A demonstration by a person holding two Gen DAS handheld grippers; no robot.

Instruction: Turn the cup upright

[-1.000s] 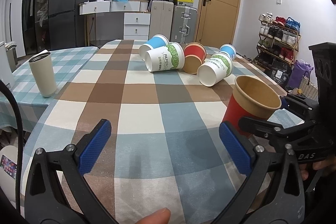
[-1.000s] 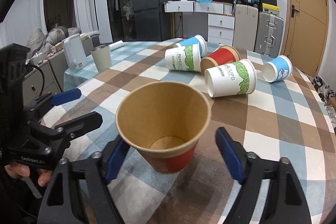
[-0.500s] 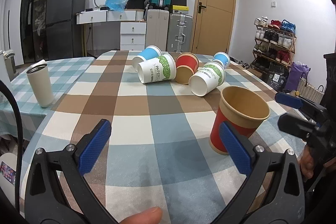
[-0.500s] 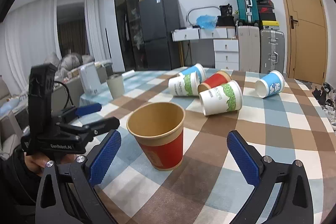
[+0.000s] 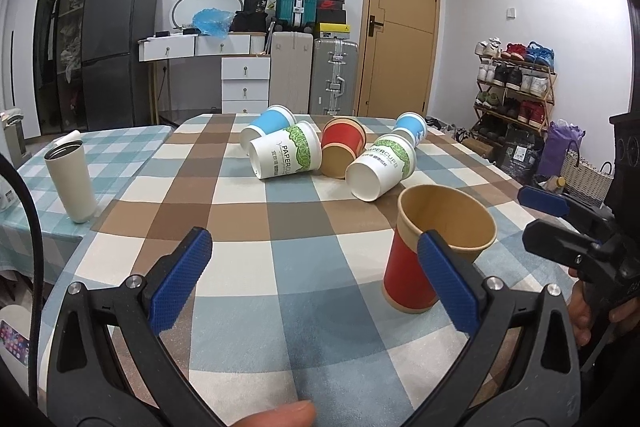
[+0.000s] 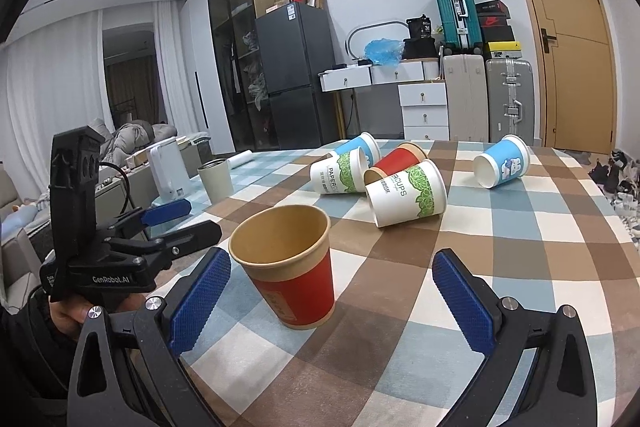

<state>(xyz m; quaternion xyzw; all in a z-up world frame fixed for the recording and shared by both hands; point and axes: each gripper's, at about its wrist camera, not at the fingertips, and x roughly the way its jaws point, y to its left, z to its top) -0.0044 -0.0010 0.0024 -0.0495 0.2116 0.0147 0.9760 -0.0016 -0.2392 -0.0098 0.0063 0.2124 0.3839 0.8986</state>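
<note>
Currently the red paper cup (image 6: pixel 294 269) stands upright on the checked tablecloth (image 6: pixel 520 267), mouth up, brown interior visible. In the right wrist view it sits at roughly 11 o'clock from the right gripper (image 6: pixel 332 297), between the two blue pads but nearer the left one; neither pad touches the cup wall. The right gripper's fingers are spread wide and grasp nothing.

The left gripper (image 5: pixel 316 279) is likewise released, its fingers wide apart with bare tablecloth between them. In the left wrist view the same cup (image 5: pixel 432 255) appears at about 2 o'clock, partly overlapped by the right-hand blue pad (whether pad and cup touch cannot be told from this angle). In the right wrist view the left gripper is seen at 9 o'clock, held in a hand, beside the cup and apart from it.

Five further cups lie on their sides near the far table edge, at 12 o'clock:
- green-print white cup (image 6: pixel 408 193), nearest the upright cup;
- second green-print white cup (image 6: pixel 340 173);
- lying red cup (image 6: pixel 394 161), between those two;
- blue cup (image 6: pixel 362 147), behind them;
- second blue cup (image 6: pixel 502 167), set apart at 1 o'clock.

A beige tumbler (image 5: pixel 70 181) stands upright at 10 o'clock in the left wrist view.
</note>
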